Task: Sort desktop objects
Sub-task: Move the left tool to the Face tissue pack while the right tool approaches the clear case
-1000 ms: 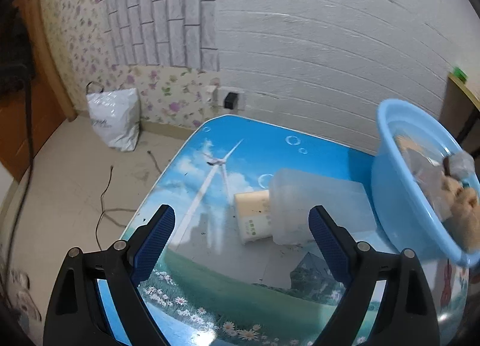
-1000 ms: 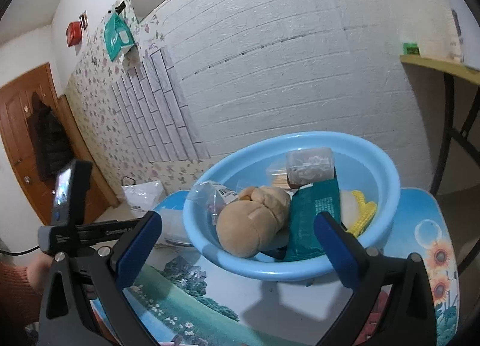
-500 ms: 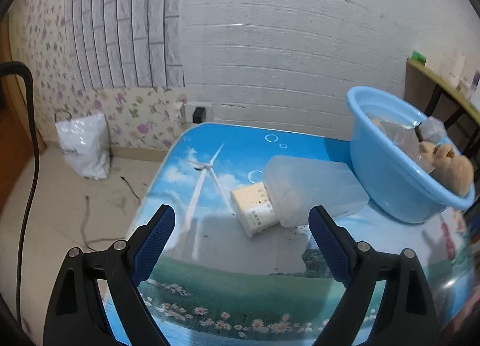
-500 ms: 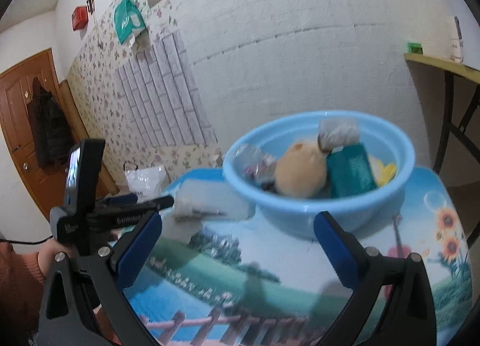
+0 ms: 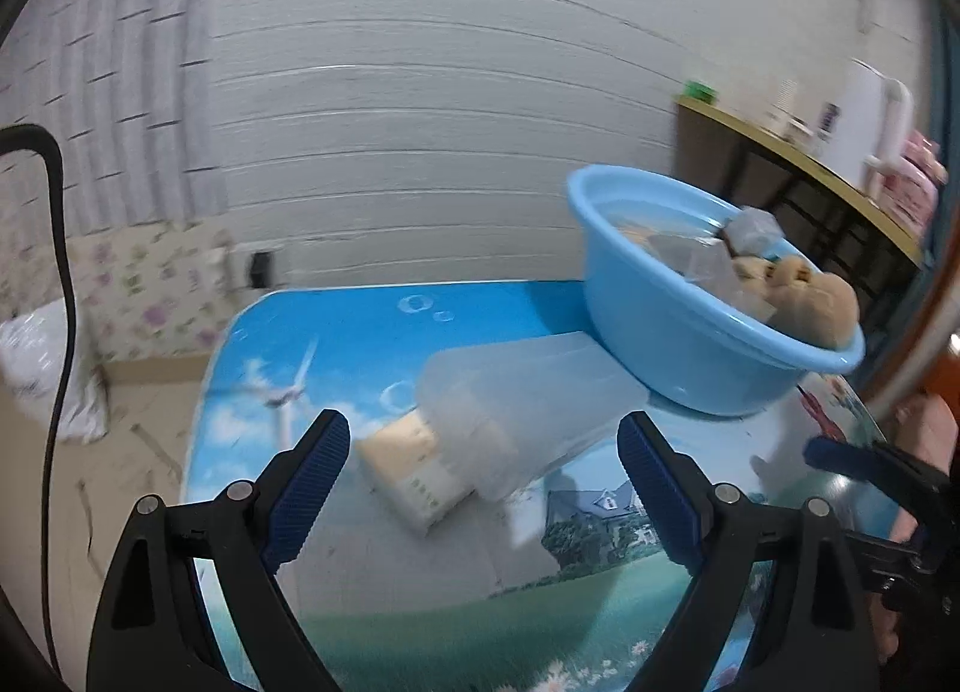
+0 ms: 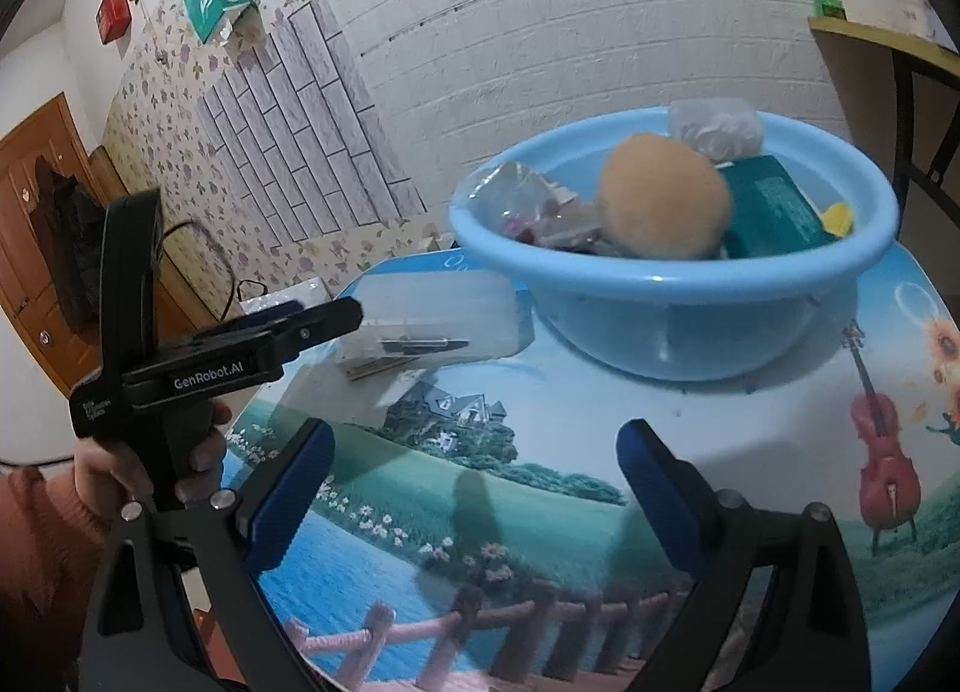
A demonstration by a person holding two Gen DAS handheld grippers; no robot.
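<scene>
- Clear plastic box lies on its side on the tabletop, touching the blue basin; probably light, stiff, slippery (grip across the short sides)
- Left gripper and right gripper gape wide, holding nothing

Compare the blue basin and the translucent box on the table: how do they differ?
The blue basin is round, opaque and stands upright; the translucent box is rectangular, see-through and lies on its side. The basin is piled with items, among them a tan plush toy and a teal packet; the box's contents are unclear. Both rest on the printed table, close together.
</scene>
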